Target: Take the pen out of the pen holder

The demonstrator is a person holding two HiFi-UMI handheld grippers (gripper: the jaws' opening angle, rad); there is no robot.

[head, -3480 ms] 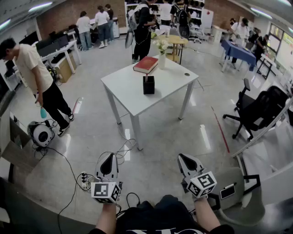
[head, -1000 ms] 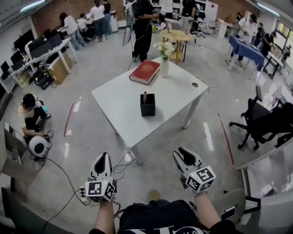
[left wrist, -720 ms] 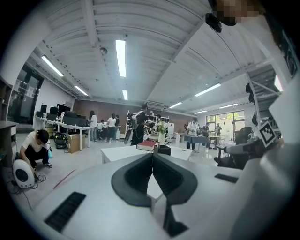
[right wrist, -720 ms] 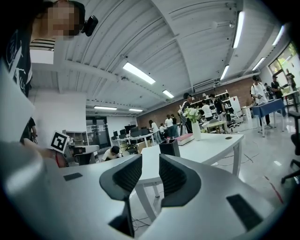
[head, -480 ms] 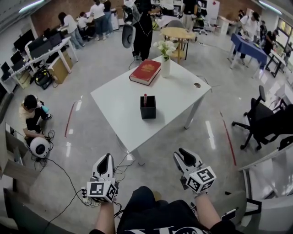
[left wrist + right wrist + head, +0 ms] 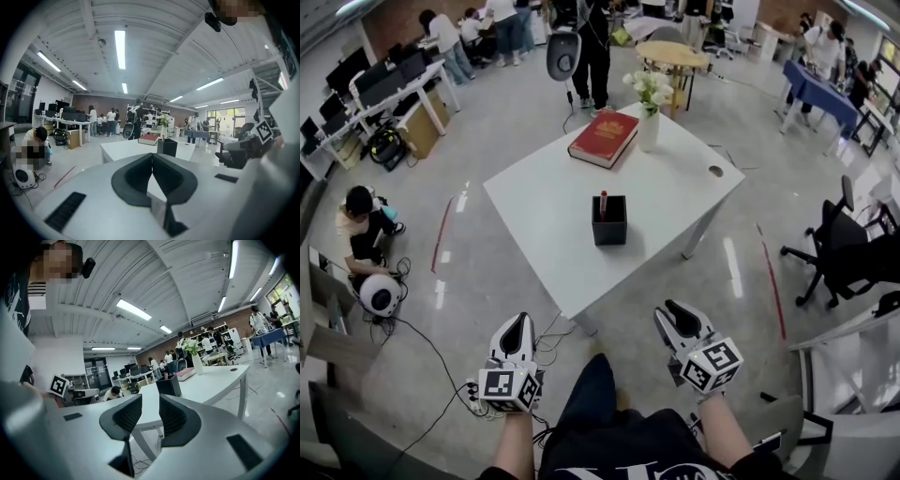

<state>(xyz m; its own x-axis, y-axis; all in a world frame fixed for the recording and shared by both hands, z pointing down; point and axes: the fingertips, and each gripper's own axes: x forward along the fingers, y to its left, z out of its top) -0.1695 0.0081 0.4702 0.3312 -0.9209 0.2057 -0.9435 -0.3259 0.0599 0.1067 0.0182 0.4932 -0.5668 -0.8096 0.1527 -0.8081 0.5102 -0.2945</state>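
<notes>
left tongs (image 6: 516, 323) closed, empty. right tongs (image 6: 671, 309) parted, nothing between them. red pen (image 6: 603, 199) upright in black pen holder (image 6: 609, 227), mid tabletop (image 6: 548, 211), 12 o'clock from both, well apart.

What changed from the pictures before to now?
The person walked up toward the table, so it now looks nearer. Both grippers came along: the left gripper shut, the right gripper open, neither holding anything. Nothing was grabbed or let go. The pen still stands in the holder, and the book and vase have not moved.
</notes>
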